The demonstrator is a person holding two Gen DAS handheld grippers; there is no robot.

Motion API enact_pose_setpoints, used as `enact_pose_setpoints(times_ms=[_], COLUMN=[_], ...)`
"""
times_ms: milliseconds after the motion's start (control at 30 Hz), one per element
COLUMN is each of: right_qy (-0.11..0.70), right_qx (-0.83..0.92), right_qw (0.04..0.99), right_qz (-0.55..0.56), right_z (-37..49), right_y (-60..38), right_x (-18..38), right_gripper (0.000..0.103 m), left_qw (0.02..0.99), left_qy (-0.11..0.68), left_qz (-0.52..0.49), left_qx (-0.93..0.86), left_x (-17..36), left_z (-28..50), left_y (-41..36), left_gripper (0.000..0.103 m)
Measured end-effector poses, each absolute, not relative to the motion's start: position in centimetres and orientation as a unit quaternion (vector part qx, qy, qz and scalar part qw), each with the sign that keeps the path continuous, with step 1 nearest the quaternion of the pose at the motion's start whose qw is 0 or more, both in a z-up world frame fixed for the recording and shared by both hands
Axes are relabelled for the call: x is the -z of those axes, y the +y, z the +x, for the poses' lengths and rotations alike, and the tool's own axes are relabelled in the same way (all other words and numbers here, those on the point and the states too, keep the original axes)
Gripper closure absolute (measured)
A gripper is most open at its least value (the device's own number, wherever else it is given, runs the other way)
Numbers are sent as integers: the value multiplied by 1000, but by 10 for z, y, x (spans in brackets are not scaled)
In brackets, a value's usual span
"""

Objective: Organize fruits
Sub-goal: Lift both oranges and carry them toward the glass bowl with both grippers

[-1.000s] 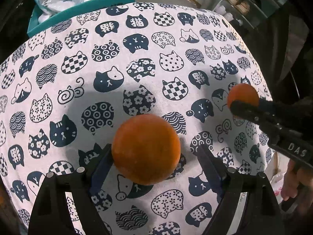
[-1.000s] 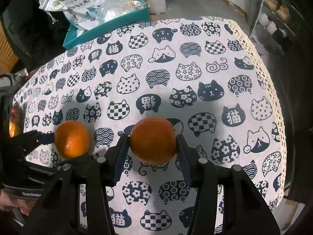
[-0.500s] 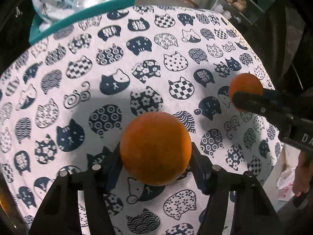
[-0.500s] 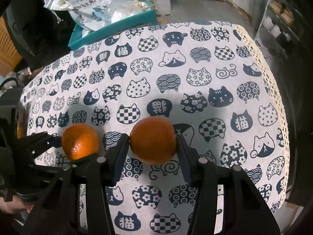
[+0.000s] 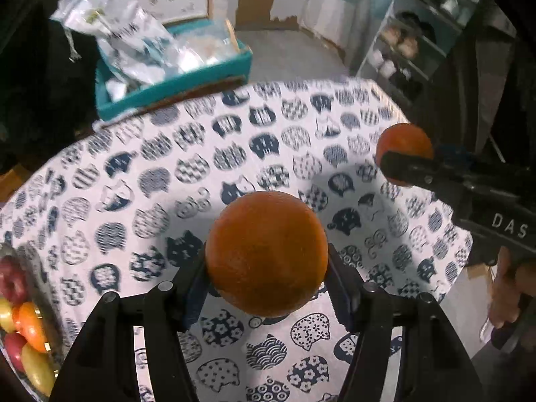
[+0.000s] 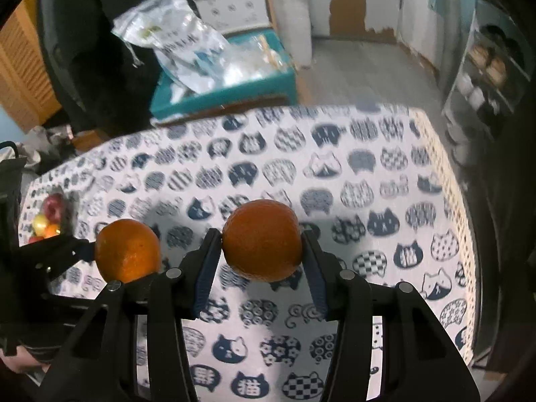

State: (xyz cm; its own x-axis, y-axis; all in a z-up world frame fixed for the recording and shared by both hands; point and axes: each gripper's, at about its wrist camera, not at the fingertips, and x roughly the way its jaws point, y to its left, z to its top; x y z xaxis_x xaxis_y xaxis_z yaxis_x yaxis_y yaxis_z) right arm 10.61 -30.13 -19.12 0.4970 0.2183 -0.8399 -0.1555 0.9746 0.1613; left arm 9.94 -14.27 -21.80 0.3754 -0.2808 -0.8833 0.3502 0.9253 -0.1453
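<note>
at nine o'clock the fruit tray waits. the left gripper is clamped on one orange, the right gripper on another orange, both above the tablecloth. both should travel level, grips firm, and release low.

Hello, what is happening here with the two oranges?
A person holds a gripper in each hand, and each one grips an orange above the cat-print tablecloth. The left gripper is shut on the left orange; the right gripper is shut on the right orange. A pile of mixed fruit lies at the table's left edge.
</note>
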Motion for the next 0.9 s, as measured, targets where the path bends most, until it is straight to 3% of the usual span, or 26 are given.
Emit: enact_pose_setpoints(times_ms=[333,900], right_qy=[436,398], right_qx=[-148,-190], right_qw=[887,898], right_qz=[14,-6], right_z=[95,80], right_y=[-263,-214], right_x=[134,88], right_gripper=[54,54], left_qw=[863,886], left_qy=[472,435], left_qz=[4,-33], left_qx=[180,160], left_x=[154,108], left_z=[85,62], left_y=[-111,-51], left_gripper=[39,39])
